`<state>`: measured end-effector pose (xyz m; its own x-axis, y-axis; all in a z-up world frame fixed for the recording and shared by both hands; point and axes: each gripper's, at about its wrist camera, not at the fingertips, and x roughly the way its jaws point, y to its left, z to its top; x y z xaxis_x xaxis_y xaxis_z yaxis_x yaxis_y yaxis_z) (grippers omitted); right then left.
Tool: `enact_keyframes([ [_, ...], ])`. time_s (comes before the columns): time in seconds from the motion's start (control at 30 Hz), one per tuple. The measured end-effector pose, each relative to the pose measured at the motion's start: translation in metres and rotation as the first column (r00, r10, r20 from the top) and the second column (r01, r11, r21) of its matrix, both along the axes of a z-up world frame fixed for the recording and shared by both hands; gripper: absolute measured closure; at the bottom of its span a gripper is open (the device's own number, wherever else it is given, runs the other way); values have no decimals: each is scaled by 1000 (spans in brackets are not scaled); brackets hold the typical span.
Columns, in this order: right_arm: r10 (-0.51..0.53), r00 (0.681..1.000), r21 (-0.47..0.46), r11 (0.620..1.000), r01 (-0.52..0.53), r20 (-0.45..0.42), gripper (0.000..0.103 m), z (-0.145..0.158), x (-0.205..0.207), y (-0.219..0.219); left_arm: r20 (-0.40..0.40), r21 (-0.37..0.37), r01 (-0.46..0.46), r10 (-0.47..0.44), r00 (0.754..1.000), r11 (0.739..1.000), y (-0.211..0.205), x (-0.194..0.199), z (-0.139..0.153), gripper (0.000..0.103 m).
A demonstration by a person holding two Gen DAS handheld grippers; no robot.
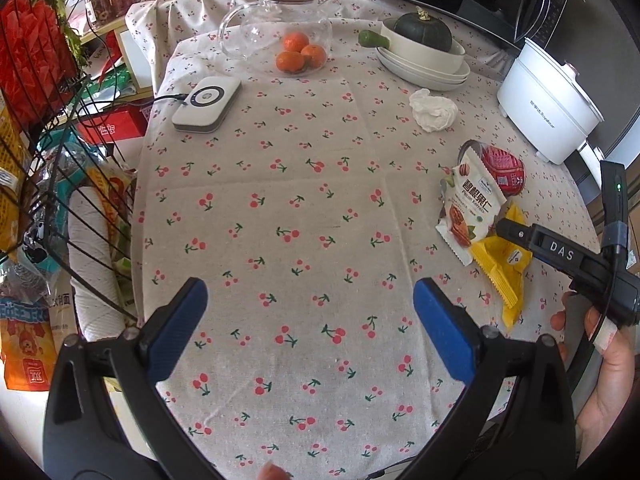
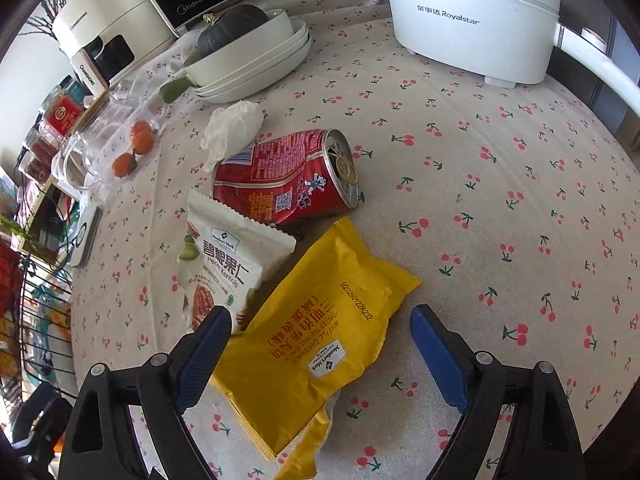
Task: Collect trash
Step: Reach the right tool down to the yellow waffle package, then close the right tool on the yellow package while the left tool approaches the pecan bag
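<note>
Yellow wrapper (image 2: 320,344) lay between the right gripper (image 2: 320,344)'s spread, untouching jaws, awaiting closure; the left gripper (image 1: 310,320) hung open, empty.

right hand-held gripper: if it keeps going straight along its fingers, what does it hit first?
Most likely the yellow wrapper. It lies between the open fingers of the right hand-held gripper, which is angled down at the table. Nothing is in between. The nut bag sits just left of that line; depth is hard to judge.
</note>
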<state>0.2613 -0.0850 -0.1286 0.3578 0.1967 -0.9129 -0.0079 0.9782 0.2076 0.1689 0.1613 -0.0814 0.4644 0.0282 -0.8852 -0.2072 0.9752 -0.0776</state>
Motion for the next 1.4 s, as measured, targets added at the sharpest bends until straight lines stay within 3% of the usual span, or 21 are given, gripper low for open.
enact_keyframes([
  [0.17,54,999,-84,995,-53,0,13,0,-13,-1,2,0,-9,9,1000,1000,2,-2,0,1],
  [0.3,119,993,-167,979,-117,1,33,2,-24,1,2,6,7,-7,1000,1000,-4,-5,0,1],
  [0.5,168,986,-152,974,-168,-18,70,6,-32,-10,-4,13,36,-36,999,999,-13,-6,-1,1],
  [0.63,183,983,-130,974,-184,-18,75,11,-37,-19,-12,9,42,-41,999,999,-16,-4,-3,1],
  [0.77,162,987,-82,983,-162,-1,75,23,-40,-33,-14,9,43,-43,999,999,-18,-2,-4,1],
  [0.8,147,989,-61,987,-147,3,68,26,-39,-37,-13,10,43,-42,999,999,-19,-2,-3,1],
  [0.83,130,991,-37,991,-130,5,49,28,-39,-40,-11,9,39,-39,999,999,-18,-1,-3,1],
  [0.9,94,995,10,996,-94,18,20,32,-39,-44,-4,-3,27,-27,1000,1000,-16,-1,-1,1],
  [0.93,82,996,28,996,-83,23,17,34,-39,-43,-2,-9,21,-21,1000,1000,-15,-1,0,1],
  [1.2,62,998,-20,998,-62,22,17,13,-24,-5,2,-13,5,-5,1000,1000,-11,-2,1,1],
  [1.4,113,992,-217,971,-100,49,21,-5,-24,19,-7,-9,8,-8,1000,1000,-10,-2,-3,1],
])
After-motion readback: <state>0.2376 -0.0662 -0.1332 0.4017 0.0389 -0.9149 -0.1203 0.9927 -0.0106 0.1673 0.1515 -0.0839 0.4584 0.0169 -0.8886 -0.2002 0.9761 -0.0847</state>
